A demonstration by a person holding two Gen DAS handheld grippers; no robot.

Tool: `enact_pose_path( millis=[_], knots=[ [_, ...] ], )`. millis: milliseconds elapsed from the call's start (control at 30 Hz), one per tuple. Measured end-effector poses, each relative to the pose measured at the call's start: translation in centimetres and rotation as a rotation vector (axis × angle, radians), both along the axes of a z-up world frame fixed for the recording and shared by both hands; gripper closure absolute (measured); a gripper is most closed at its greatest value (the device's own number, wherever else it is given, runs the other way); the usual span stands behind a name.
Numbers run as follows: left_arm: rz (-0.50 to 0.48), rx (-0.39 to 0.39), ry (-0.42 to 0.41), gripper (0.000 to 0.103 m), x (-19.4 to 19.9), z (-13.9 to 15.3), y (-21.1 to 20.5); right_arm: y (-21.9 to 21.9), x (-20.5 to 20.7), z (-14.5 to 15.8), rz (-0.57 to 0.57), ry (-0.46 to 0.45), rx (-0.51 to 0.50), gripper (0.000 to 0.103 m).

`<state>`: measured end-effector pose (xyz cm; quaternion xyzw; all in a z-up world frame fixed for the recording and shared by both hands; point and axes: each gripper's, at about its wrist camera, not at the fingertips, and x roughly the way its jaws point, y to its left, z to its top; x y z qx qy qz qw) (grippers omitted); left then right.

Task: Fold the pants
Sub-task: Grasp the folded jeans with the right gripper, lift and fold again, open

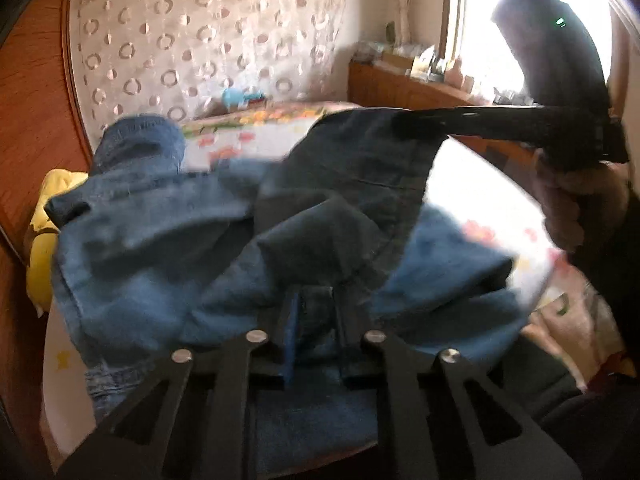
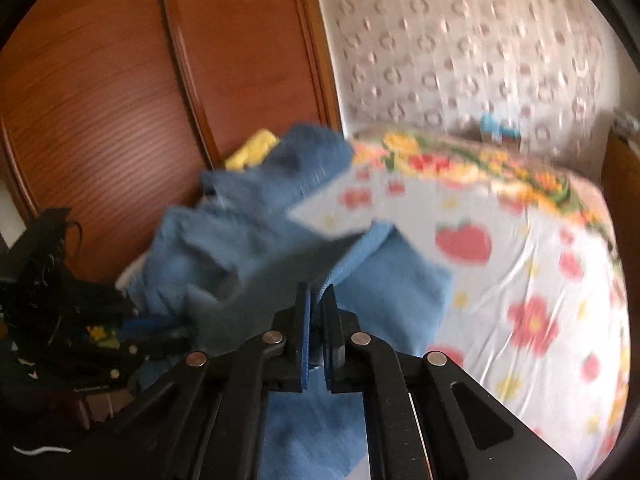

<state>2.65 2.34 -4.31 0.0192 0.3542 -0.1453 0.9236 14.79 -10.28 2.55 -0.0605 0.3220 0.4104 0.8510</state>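
At far left, against reddish wood-grain wardrobe doors (image 2: pixel 100 100), a soft yellow lump (image 1: pixel 44 248), part hidden. Beside it, over the bed (image 2: pixel 500 280) with its smooth white sheet of blurred red and yellow flowers, blue denim pants (image 1: pixel 168 248): thick, rumpled, heaped in folds, lifted off the sheet at two spots. Low in the left wrist view, left claw (image 1: pixel 314 320), black and angular, pressed onto a denim fold. In the right wrist view, right claw (image 2: pixel 318 320), blue-padded, pinching a taut ridge of the same cloth. Behind, a pale curtain (image 1: pixel 200 32) dotted with rings. At right, a bright window (image 1: pixel 492 20).
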Motion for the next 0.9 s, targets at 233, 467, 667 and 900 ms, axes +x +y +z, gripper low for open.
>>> enact_pose_path(
  millis=[233, 467, 667, 900],
  knots=[
    [0.011, -0.121, -0.169, 0.095, -5.6, 8.5, 2.9, 4.1, -0.3, 7.5, 0.078, -0.129, 0.021, 0.101],
    [0.066, -0.140, -0.205, 0.095, -8.1, 10.4, 5.7, 11.4, -1.0, 10.7, 0.203, -0.166, 0.023, 0.101],
    [0.153, -0.151, -0.149, 0.095, -8.0, 7.9, 8.7, 18.1, -0.6, 8.4, 0.283, -0.130, -0.051, 0.101],
    [0.256, -0.161, -0.021, 0.088, -6.4, 2.8, 11.2, 21.3, 0.7, 2.8, 0.210, -0.034, -0.133, 0.072]
  ],
)
